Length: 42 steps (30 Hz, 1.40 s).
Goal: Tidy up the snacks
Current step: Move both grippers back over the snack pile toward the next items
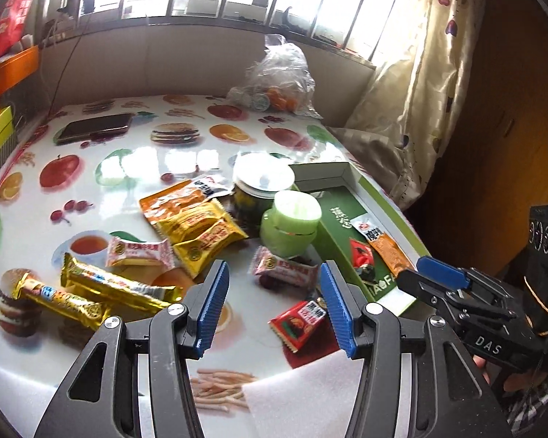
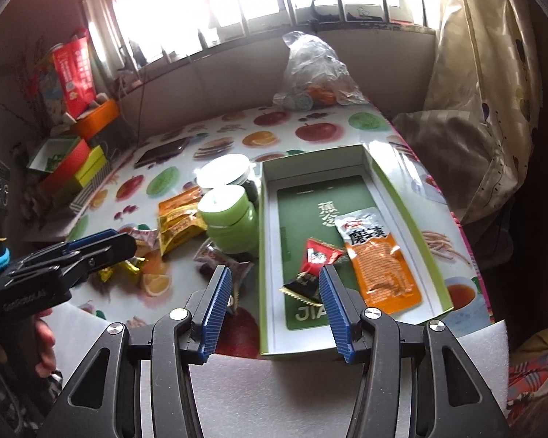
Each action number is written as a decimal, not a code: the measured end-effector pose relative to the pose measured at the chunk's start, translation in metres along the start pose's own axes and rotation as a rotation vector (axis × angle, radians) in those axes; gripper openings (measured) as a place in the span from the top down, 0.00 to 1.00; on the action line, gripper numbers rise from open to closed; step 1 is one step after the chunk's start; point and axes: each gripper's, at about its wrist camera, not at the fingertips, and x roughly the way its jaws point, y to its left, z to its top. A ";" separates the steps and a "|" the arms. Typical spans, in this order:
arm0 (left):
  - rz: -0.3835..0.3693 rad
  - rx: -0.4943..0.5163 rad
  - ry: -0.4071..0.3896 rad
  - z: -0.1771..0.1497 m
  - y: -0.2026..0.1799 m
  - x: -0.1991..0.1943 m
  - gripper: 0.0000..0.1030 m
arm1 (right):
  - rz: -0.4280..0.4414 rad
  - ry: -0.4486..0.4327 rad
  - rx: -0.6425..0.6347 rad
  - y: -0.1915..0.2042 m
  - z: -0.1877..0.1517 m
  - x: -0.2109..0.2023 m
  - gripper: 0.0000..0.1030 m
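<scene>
While the snacks lie this way: a green tray on the right side of the table holds three packets, and the rest lie loose to its left.
Tray contents: a long orange sachet, a small red packet and a small black packet lie close together on the tray floor.
Loose snacks: a red square packet lies nearest my left jaws; a pink-and-white candy lies just beyond it; a pile of yellow and orange packets and two gold bars lie further left.
Left jaws: my left gripper hangs open above the table with nothing between the jaws.
Right jaws: my right gripper hangs open over the near end of the tray, holding nothing.
Obstacles: a green jar and a white-lidded jar stand beside the tray's left wall.
Risk, thin packets: I judge a flat wrapper could slide out from under my pads on the glossy table.
Risk, jars: carrying a snack across, I could knock the green jar over.
Risk, tray: catching the tray's low wall could shove it toward the table's right edge, which is near.
Risk, grippers: both work close together and could collide over the tray.
</scene>
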 end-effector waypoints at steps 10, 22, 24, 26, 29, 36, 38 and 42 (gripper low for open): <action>0.074 -0.093 -0.007 -0.020 0.052 -0.011 0.49 | 0.038 0.094 0.008 0.048 -0.019 0.030 0.52; 0.109 -0.173 0.018 -0.038 0.091 -0.010 0.49 | -0.058 0.188 0.043 0.062 -0.022 0.078 0.52; 0.110 -0.181 0.020 -0.039 0.096 -0.010 0.49 | -0.072 0.180 0.033 0.066 -0.021 0.082 0.52; 0.116 -0.189 0.022 -0.040 0.101 -0.010 0.49 | -0.082 0.185 0.038 0.068 -0.020 0.088 0.57; 0.125 -0.206 0.025 -0.041 0.109 -0.010 0.49 | -0.074 0.203 0.033 0.071 -0.022 0.096 0.63; 0.148 -0.233 0.027 -0.042 0.127 -0.010 0.49 | -0.052 0.114 -0.064 0.080 -0.020 0.075 0.63; 0.149 -0.240 0.030 -0.042 0.128 -0.008 0.49 | -0.097 0.078 -0.094 0.078 -0.014 0.070 0.63; 0.140 -0.236 0.041 -0.042 0.127 -0.004 0.49 | -0.096 0.094 -0.109 0.073 -0.003 0.082 0.63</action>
